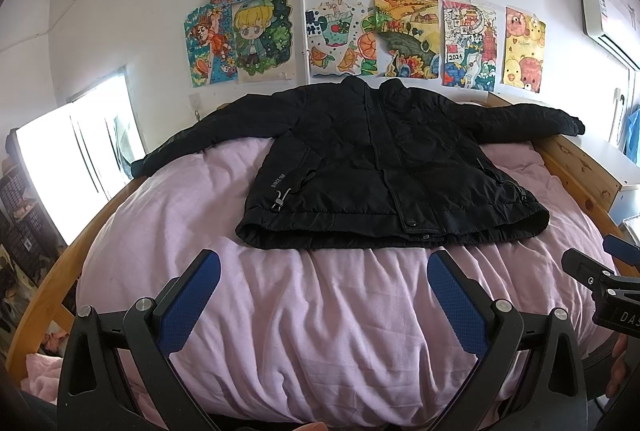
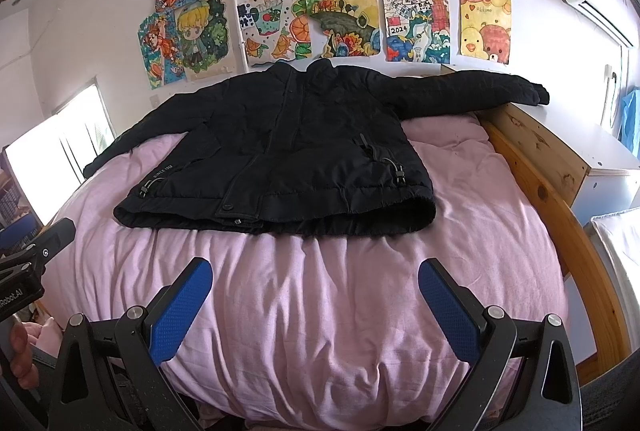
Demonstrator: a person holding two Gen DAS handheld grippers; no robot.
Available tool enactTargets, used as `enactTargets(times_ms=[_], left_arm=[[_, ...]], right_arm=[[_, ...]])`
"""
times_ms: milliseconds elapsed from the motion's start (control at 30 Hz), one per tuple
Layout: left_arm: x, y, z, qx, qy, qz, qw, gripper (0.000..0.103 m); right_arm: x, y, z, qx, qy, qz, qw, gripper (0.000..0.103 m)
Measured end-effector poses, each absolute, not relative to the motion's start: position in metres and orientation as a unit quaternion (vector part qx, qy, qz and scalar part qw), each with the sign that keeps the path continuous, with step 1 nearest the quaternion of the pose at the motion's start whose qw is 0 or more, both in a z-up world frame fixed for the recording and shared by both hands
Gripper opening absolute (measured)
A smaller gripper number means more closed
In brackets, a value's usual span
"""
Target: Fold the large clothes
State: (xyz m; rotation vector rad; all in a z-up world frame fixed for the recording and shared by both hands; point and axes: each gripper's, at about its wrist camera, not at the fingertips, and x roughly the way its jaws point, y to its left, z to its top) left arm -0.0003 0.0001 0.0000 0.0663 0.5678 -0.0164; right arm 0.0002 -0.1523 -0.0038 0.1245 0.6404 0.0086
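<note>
A black padded jacket lies flat and face up on a pink bed cover, both sleeves spread out sideways and the hem toward me. Its right sleeve end rests over the wooden bed frame. My left gripper hovers open above the cover, short of the hem, with nothing between its blue pads. My right gripper is open too, also nearer me than the hem. Each gripper shows at the edge of the other's view: the right gripper and the left gripper.
A wooden bed frame runs along the right side, with a white cabinet beyond it. Children's drawings cover the wall behind the bed. A bright window is at the left, an air conditioner at upper right.
</note>
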Motion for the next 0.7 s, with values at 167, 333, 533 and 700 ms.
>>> enactTargets(times_ms=[167, 333, 533, 700], left_arm=[[-0.0003, 0.0001, 0.0001, 0.033, 0.28, -0.008, 0.959, 0.102], [-0.0002, 0.0001, 0.0, 0.033, 0.28, -0.008, 0.959, 0.102], [-0.0002, 0.0002, 0.0, 0.032, 0.28, -0.008, 0.959, 0.102], [0.0062, 0.0072, 0.0019, 0.021, 0.297, -0.008, 0.955, 0.102]], right_arm=[[-0.0001, -0.1524, -0.0036, 0.061, 0.315, 0.004, 0.947, 0.103], [-0.0003, -0.1524, -0.0033, 0.062, 0.315, 0.004, 0.947, 0.103], [0.0013, -0.1524, -0.0044, 0.061, 0.316, 0.003, 0.947, 0.103], [0.0007, -0.1543, -0.0032, 0.067, 0.32, -0.003, 0.945, 0.103]])
